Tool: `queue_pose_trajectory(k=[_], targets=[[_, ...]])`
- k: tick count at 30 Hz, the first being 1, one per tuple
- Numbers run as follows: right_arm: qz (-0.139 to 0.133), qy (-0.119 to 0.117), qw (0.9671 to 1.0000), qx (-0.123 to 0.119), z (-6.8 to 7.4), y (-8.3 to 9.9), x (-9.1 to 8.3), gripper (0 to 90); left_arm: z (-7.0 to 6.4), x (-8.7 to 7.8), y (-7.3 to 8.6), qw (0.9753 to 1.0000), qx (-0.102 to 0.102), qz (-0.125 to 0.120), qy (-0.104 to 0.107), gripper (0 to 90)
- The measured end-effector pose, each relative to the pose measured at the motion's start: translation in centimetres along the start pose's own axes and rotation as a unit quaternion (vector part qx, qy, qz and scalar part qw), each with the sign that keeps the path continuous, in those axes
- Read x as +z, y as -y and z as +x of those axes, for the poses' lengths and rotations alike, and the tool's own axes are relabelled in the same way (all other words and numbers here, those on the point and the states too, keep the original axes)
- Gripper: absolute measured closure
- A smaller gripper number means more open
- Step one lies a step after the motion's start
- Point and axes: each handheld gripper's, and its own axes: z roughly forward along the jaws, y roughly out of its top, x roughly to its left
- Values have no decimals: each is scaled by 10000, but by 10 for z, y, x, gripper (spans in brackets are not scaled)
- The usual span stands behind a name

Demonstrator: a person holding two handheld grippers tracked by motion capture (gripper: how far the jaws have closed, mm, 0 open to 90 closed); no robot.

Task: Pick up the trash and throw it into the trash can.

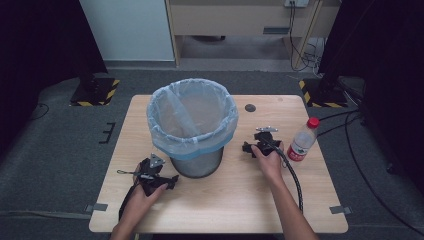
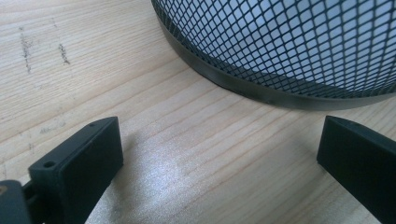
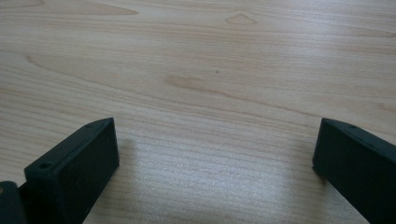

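Resting both tools low on the table [image 1: 235, 200], I hold my left gripper [image 1: 159, 176] near the front edge, just beside the foot of the bin [image 1: 192, 127], and my right gripper [image 1: 260, 142] toward the right side, between the bin and the bottle [image 1: 303, 140]; both sets of jaws stand wide apart with nothing between them, as each gripper view shows bare wood in the gap. The bin stands upright in the middle of the table, lined with a pale blue bag [image 1: 192, 107] folded over its rim; the bottle stands upright near the right edge, red cap on top, apart from my right hand [image 1: 270, 160]. I judge the bottle to be the thing to fetch; to do it well I should turn the right gripper toward it, come in level at its middle below the label, keep the jaws spread until they flank it, then close gently, since thin plastic will dent and slip; the left gripper can steady the bin at its mesh wall [image 2: 289, 46] if needed.

Hard to tell: whether the bottle holds any liquid; what lies at the bottom of the bin, as the bag hides it; the dark round spot [image 1: 250, 107] behind the bin, which may be a cable hole.
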Motion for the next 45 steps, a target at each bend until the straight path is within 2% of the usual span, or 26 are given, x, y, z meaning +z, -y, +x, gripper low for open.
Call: queue_pose_trajectory(k=[6, 9, 11, 13, 18, 21, 23, 35, 41, 45], targets=[[-6, -221, 9995, -236, -2, 1, -1, 11, 0, 0, 0, 10000, -2, 5, -3, 0], [7, -228, 9994, -254, -3, 0, -2, 44, 0, 0, 0, 10000, -1, 8, -6, 0], [58, -315, 9992, -255, -2, 0, -7, 62, 0, 0, 0, 10000, -1, 6, -2, 0], [-8, -384, 9983, -442, 0, 0, -12, 59, 0, 0, 0, 10000, -3, 7, -2, 0], [-147, -389, 9967, -694, 5, 3, -29, 45, 0, 0, 0, 10000, -2, 10, -6, 0], [-232, -455, 9963, -693, 6, 4, -35, 44, 0, 0, 0, 10000, -3, 9, -7, 0], [-315, -522, 9950, -786, 7, 5, -46, 48, 0, 0, 0, 10000, -1, 10, -7, 0], [-558, -754, 9923, -808, 14, 8, -80, 47, 0, 0, 0, 10000, -2, 10, -8, 0], [-626, -769, 9910, -897, 9, 14, -91, 49, 0, 0, 0, 10000, -3, 10, -8, 0], [-694, -780, 9907, -871, 2, 19, -102, 55, 0, 0, 0, 10000, -2, 10, -8, 0]])
